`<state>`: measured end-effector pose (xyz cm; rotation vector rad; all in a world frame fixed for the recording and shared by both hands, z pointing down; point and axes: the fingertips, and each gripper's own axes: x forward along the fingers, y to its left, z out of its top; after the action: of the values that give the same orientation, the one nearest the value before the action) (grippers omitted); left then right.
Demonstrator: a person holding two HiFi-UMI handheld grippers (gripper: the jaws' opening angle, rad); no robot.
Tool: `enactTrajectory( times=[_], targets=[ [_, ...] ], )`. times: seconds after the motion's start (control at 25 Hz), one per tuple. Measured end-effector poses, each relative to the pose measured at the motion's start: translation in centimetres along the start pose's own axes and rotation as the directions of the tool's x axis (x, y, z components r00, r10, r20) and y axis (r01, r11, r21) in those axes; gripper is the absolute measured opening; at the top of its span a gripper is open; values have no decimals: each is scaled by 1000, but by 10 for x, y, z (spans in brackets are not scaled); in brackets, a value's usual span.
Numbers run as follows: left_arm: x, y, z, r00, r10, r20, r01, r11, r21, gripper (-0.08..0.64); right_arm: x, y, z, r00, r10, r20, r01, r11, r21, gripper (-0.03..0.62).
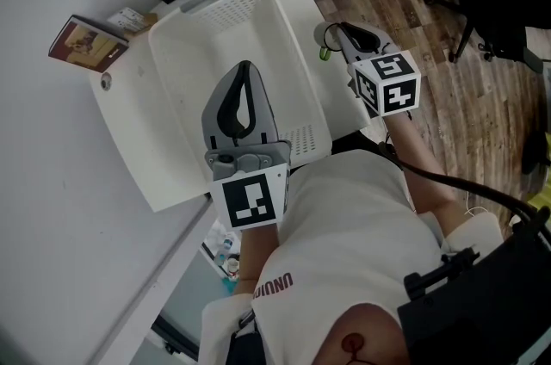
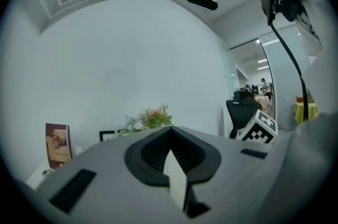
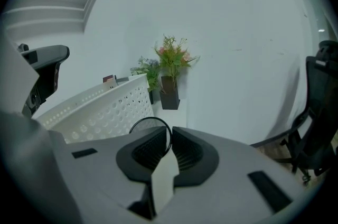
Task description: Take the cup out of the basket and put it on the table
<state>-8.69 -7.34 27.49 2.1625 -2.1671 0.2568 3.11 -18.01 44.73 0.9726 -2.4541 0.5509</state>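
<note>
Setting the cup down beside the basket

Over the basket [image 1: 297, 71] hangs the left gripper [image 1: 245, 71], fingers pressed together with nothing between them. Right of it, the cup [image 1: 324, 34] is out of the basket, just beside its right wall and over the narrow strip of table [image 1: 337, 95] along the right edge. Whether it touches the surface yet I cannot tell. The right gripper [image 3: 170, 136] holds it with fingers nearly together, pinching only the thin rim. Two risks, as I judge it: the strip is narrow, so a cup let go too near the edge could tip to the floor, and a rim pinch gives little hold, so any tilt while lowering could let the cup swing or slip.
</note>
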Motion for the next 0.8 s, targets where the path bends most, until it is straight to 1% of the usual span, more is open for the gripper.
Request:
enactTrajectory(
  times=[0.24,0.8],
  targets=[
    [-1,1,0,1000,5,-1,-5,1000,-1,11,5,1,-15,999,-19,-45,17,998,-56,46],
    [0,2,-2,1000,6,-11,-6,1000,2,11,18,2,-46,990,-19,-141,4,995,-100,46]
  ],
)
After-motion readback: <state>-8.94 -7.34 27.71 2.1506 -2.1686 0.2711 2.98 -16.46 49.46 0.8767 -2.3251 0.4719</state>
